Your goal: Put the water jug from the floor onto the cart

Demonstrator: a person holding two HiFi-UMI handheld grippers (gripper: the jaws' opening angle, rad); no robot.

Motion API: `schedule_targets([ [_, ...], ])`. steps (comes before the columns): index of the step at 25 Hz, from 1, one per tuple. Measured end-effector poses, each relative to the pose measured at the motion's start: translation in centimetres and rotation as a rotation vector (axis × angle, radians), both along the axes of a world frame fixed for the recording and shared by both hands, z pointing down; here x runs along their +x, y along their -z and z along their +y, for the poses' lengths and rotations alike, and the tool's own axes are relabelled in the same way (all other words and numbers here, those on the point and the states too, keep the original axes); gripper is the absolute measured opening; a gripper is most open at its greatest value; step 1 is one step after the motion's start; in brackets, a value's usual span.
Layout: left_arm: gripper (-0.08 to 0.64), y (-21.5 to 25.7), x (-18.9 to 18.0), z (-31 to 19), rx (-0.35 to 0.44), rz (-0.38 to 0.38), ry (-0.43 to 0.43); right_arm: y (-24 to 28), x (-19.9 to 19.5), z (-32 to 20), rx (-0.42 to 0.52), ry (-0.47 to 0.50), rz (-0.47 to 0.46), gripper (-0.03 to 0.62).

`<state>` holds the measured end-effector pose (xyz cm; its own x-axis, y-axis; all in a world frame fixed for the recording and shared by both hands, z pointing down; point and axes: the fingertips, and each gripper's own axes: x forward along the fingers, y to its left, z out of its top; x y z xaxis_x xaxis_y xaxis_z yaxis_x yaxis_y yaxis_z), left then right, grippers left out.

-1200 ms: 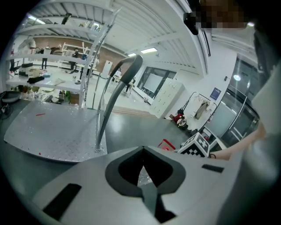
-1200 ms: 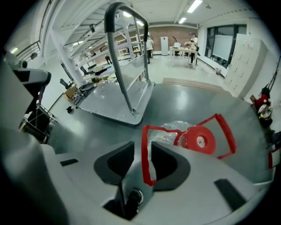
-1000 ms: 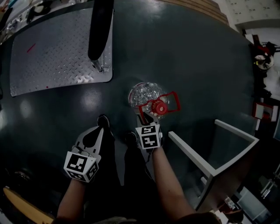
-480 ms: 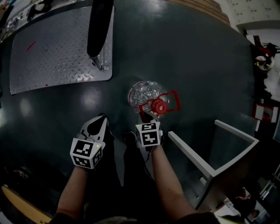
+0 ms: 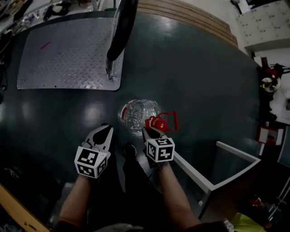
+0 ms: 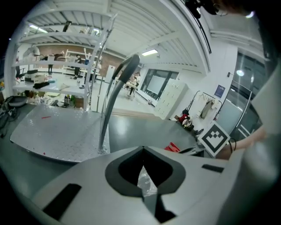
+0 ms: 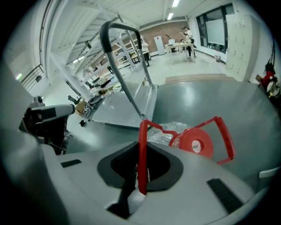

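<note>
The clear water jug (image 5: 136,115) has a red cap (image 5: 156,122) and a red carrying handle (image 5: 170,118). It sits on the dark floor just ahead of my feet. My right gripper (image 5: 149,132) points steeply down and is shut on one bar of the handle (image 7: 142,149); the cap (image 7: 195,143) and the jug (image 7: 162,132) show just beyond the jaws. Left of the jug, my left gripper (image 5: 105,131) is shut with nothing in it. A patch of the jug (image 6: 145,181) shows through its jaw gap. The cart's metal deck (image 5: 63,54) lies farther ahead on the left.
The cart's curved black push handle (image 5: 122,31) rises at the deck's near right corner. A white open frame (image 5: 226,167) stands close on my right. Wooden boards (image 5: 190,13) edge the far floor. Shelving and clutter line the left (image 6: 52,83).
My right gripper has shut on the red handle and lifted a little with it. My left gripper has come forward beside the jug. The view has shifted towards the cart.
</note>
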<state>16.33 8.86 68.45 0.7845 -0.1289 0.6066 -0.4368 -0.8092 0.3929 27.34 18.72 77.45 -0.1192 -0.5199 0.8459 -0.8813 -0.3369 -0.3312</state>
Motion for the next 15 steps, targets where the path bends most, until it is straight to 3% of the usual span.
schedule_targets([
  [3,0.006,1.5,-1.7,1.1,0.01,0.001,0.046,2.9,-2.6,0.6,0.045,0.07,-0.022,0.029],
  [10,0.008,7.5,-7.1,-0.1,0.077,0.031,0.233,12.3,-10.0,-3.4,0.192,0.383,-0.019,0.029],
  [15,0.008,11.5,-12.4,-3.1,0.128,0.039,0.349,17.4,-15.1,-7.5,0.241,0.595,0.044,0.031],
])
